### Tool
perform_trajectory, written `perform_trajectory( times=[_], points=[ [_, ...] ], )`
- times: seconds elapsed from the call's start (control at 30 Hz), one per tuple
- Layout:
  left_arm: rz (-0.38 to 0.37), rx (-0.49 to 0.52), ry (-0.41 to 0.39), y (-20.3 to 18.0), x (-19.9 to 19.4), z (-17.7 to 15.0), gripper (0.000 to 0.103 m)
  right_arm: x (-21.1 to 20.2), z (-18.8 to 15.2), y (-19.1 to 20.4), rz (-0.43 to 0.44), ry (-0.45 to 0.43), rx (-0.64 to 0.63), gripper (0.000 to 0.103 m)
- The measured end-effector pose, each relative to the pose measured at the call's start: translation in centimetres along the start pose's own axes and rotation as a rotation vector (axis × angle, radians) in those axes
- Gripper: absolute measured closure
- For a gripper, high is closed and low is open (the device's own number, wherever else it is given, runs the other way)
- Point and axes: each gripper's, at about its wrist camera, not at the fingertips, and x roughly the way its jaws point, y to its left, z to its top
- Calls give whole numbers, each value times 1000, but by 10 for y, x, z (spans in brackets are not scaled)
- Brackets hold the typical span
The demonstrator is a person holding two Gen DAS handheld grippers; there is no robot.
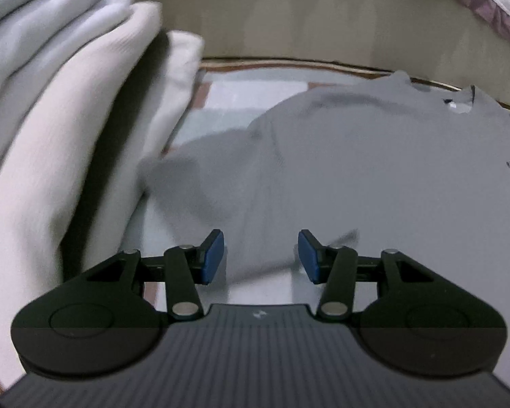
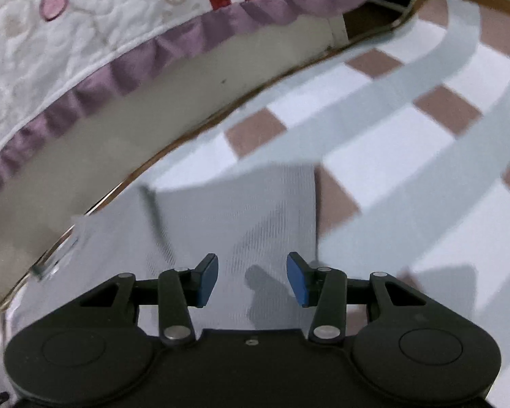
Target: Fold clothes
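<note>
Both tongs stood partly open and empty: the left tongs over the grey T-shirt, the right tongs above its sleeve. The shirt lay flat on the checked worktop, apparently ready for its first fold. Beyond the left tongs, the chest print was too blurred to read.

- Light is soft, even and rather dim, with no glare.
- Motion blur smears the folded stack and the checked sheet.
- The right gripper throws a dark shadow on the grey shirt, so light probably comes from above.
- Fisheye bends edges; corners darken.
</note>
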Motion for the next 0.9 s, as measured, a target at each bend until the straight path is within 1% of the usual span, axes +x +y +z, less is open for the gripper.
perform_trajectory(
  times=[0.07, 0.13, 0.23, 0.33, 0.4, 0.5, 0.57, 0.6, 0.67, 0.73, 0.77, 0.8, 0.87, 0.9],
  points=[
    [-39, -43, 4, 10, -11, -14, 55, -6, -18, -6, 49, 17, 52, 53],
    [-73, -116, 21, 21, -16, -29, 55, -8, -35, -12, 92, 42, 119, 52],
    [-86, -184, 57, 26, -10, -43, 55, -1, -53, -17, 133, 69, 217, 51],
    [-70, -218, 80, 22, 1, -50, 55, 3, -59, -16, 81, 4, 258, 51],
    [-67, -232, 59, 22, 4, -51, 55, 10, -56, -19, 82, -33, 291, 51],
    [-83, -305, 4, 31, 10, -51, 53, 21, -50, -24, 117, -88, 353, 51],
    [-93, -353, -32, 37, 14, -51, 52, 28, -46, -25, 133, -108, 382, 51],
    [-89, -376, -57, 41, 17, -49, 49, 30, -45, -24, 133, -112, 384, 51],
    [-66, -410, -118, 51, 24, -45, 47, 34, -41, -19, 124, -114, 359, 50],
    [-49, -416, -168, 56, 32, -42, 46, 38, -36, -13, 113, -111, 333, 50],
    [-49, -412, -175, 56, 33, -40, 42, 40, -34, -12, 111, -113, 335, 50],
    [-50, -399, -175, 54, 34, -38, 35, 42, -32, -12, 110, -114, 339, 49],
    [-50, -367, -174, 47, 37, -33, 28, 44, -31, -14, 114, -117, 338, 49],
    [-52, -363, -181, 45, 38, -32, 28, 45, -30, -14, 116, -118, 337, 50]
  ],
)
